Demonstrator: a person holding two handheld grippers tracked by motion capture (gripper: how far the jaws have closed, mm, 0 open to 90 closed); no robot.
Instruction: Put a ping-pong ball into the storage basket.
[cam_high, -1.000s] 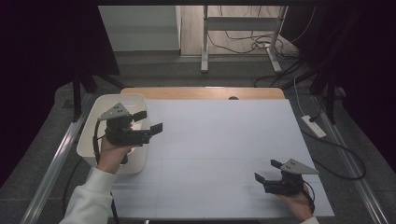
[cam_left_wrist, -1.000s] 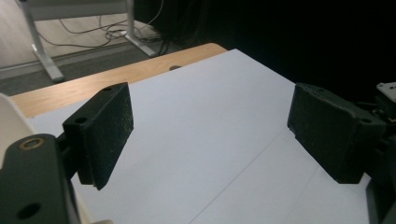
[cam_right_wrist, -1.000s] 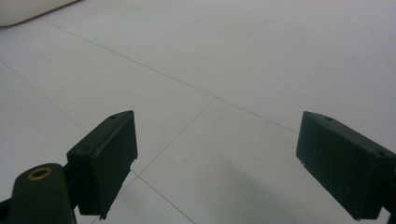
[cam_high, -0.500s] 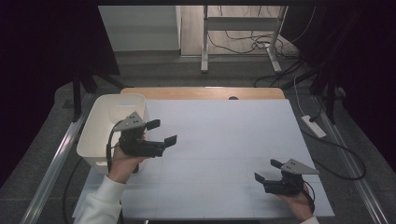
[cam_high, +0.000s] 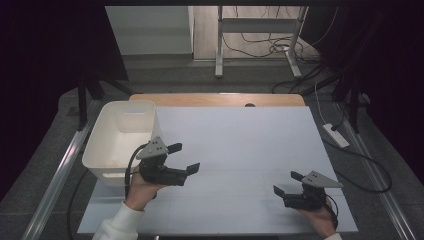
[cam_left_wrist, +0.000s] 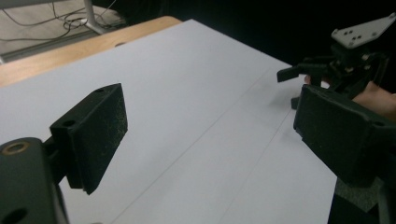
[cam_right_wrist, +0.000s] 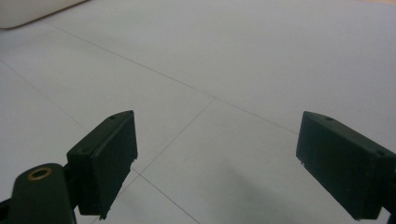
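Left gripper (cam_high: 184, 157) hangs over the white sheet (cam_high: 240, 145), jaws spread and empty; they have just been opening. White bin (cam_high: 122, 137) sits at its 10 o'clock, just beside. Right gripper (cam_high: 287, 183) rests low at 4 o'clock of the sheet, jaws spread, empty. My plan: set the left one down gently, clear of the bin wall, jaws kept parted.
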